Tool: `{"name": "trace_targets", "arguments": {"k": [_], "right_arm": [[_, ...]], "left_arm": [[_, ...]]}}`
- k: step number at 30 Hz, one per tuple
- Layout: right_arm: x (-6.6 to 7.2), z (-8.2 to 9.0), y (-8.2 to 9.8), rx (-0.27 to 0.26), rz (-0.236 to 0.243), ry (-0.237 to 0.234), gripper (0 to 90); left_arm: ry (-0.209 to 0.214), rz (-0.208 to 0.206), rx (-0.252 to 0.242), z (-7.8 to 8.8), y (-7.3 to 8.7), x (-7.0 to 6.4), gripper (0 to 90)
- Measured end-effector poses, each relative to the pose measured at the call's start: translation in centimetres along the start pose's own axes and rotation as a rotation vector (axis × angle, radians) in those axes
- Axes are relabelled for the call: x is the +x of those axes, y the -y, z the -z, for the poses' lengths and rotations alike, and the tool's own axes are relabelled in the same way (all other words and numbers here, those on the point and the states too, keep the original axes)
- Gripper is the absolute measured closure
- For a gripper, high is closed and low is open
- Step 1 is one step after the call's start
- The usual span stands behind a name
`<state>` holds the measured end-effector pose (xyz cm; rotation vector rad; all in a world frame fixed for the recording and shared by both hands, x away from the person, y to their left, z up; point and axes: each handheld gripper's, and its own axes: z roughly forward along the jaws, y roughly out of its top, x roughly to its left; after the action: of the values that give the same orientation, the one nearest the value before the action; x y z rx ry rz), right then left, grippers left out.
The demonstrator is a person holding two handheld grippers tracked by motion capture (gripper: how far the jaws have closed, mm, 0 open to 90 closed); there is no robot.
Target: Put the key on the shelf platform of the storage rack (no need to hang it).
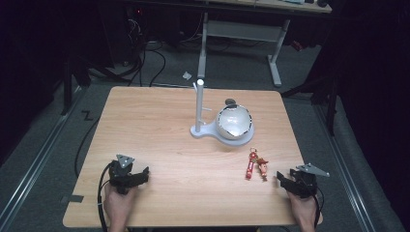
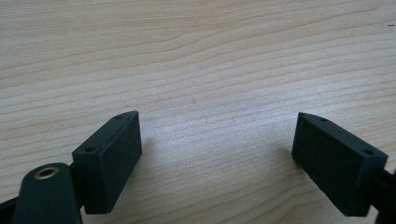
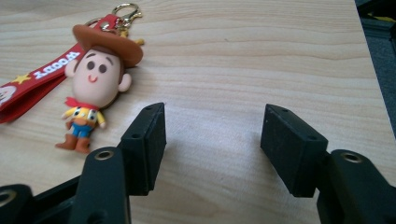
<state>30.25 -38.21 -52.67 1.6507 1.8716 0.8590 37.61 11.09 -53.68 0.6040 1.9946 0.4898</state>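
The right gripper rests on the table with jaws spread and nothing between them. The keychain lies just beside it, at about ten o'clock in the right gripper view. Its long axis runs from twelve to six in the high view, clasp at twelve, boots toward the person. This looks like the approach: next, shift left and close on the figure. The left gripper sits spread over bare wood.

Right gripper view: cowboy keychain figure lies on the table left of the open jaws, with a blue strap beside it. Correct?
Not quite: the strap is red, not blue, as the right gripper view shows. The rest holds: the cowboy keychain figure lies on the table, left of the right gripper, whose jaws are open.
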Motion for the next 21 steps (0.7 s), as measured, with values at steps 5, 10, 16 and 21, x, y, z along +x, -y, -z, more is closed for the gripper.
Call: {"name": "trace_targets", "arguments": {"k": [5,10,16,21], "right_arm": [[0.4,0.8,0.3,-0.011,0.007,-0.012,41.9],[1.3,1.2,0.8,-0.007,0.020,-0.025,41.9],[2.3,1.4,1.1,-0.006,0.033,-0.053,41.7],[3.2,1.3,1.0,-0.010,0.059,-0.083,41.6]], "left_arm": [[0.000,0.000,0.000,0.0,0.0,0.0,16.1],[0.000,0.000,0.001,0.0,0.0,0.0,16.1],[-0.002,0.007,0.000,0.0,0.0,0.0,16.1],[0.000,0.001,0.001,0.0,0.0,0.0,16.1]]}}
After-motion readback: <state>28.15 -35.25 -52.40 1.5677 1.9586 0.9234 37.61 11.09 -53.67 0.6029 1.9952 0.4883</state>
